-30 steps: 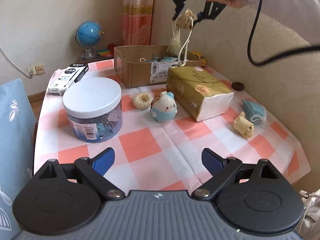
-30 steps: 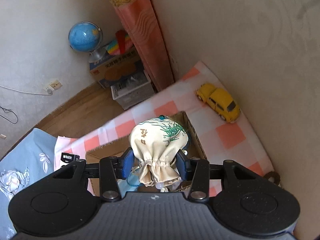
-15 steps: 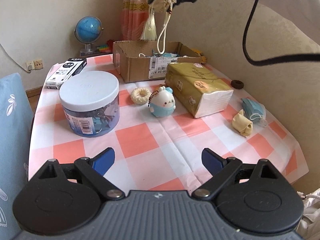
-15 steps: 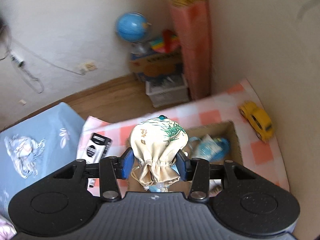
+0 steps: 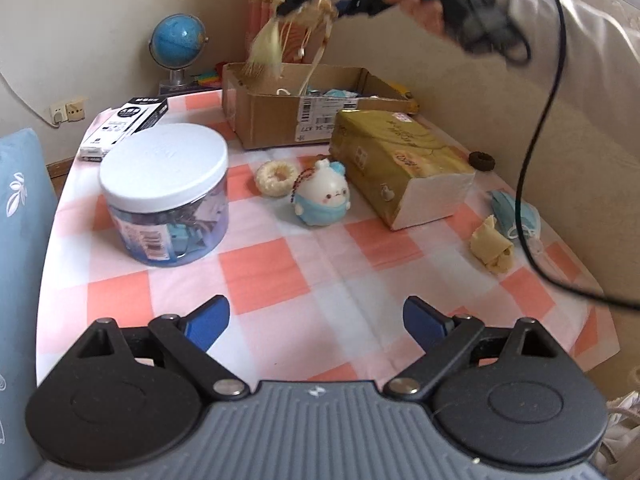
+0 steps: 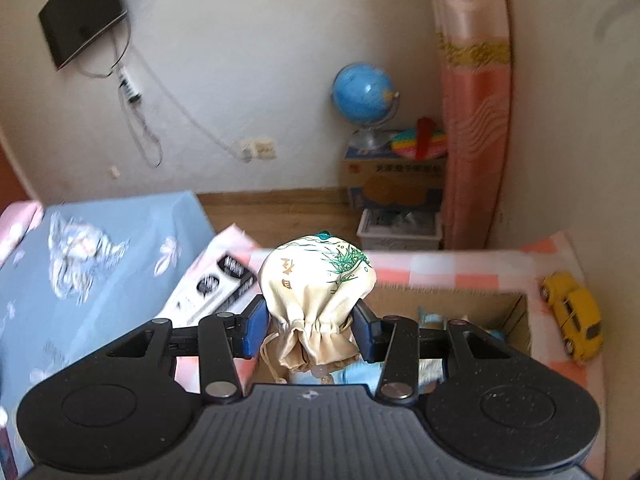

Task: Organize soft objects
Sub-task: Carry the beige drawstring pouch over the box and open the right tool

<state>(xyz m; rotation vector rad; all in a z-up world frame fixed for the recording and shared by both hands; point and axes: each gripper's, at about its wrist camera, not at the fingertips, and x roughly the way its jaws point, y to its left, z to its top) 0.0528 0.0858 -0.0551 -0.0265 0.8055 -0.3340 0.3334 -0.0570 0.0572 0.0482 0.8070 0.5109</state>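
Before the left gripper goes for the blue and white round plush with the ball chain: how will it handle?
The plush looks rounded with a narrow base, so a sideways nudge would probably roll or tip it. It seems stuffed and light, likely to squash between the pads rather than slip. Its ball chain hangs loose and may swing or snag the ring-shaped toy beside it.

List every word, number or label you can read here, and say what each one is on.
"34 A77": shipping label on the cardboard box, seen sideways.
Pouch in the right gripper: Chinese characters, unclear.
Tissue pack, black pen box, jar label, floor carton: print too blurred.
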